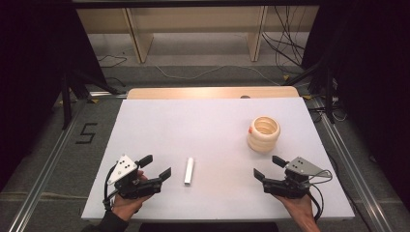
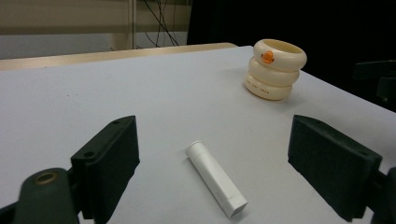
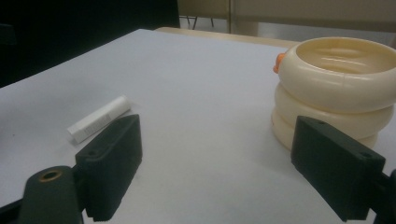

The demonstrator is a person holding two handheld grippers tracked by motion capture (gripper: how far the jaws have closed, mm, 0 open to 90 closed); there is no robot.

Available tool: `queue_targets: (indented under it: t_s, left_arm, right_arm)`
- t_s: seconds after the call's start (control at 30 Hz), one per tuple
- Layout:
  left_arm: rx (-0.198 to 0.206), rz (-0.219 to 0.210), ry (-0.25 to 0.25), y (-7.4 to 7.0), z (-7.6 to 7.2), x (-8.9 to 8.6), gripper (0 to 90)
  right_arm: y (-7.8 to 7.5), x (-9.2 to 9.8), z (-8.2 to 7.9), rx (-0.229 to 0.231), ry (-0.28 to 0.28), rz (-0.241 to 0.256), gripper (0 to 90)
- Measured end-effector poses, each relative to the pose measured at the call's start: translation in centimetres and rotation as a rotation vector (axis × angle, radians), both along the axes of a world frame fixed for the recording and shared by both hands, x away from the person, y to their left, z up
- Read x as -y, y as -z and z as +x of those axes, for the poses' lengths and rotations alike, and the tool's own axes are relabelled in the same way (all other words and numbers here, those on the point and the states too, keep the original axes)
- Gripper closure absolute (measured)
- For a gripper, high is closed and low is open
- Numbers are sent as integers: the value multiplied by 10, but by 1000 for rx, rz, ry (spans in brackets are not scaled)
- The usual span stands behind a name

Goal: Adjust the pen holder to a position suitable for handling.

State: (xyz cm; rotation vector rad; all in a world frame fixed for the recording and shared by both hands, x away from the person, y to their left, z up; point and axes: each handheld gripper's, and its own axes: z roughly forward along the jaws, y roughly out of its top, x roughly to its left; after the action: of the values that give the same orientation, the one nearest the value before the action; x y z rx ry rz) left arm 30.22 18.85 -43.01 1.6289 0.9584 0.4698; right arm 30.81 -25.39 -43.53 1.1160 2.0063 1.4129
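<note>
Start stage, nothing gripped. Left gripper (image 1: 155, 167) and right gripper (image 1: 268, 167): jaws apart, empty. White tube (image 1: 189, 171) flat between them; ringed cup (image 1: 264, 134) upright. Likely next: straddle tube, close.

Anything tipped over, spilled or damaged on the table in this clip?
Nothing stands out. The cream ringed cup stands upright, with no visible spill or damage. The white tube lies flat on the white table, apart from the cup. Both hand-held grippers, left and right, are open and hold nothing.
</note>
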Motion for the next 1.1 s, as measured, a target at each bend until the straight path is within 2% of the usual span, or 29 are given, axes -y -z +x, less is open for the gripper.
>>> queue_targets:
  t_s: [0.67,1.1]
  left_arm:
    - [2,1,-3,0,0,0,157]
    - [7,-1,-4,0,0,0,156]
  right_arm:
    - [-3,6,2,15,38,-11,189]
    - [-8,17,11,40,103,-44,212]
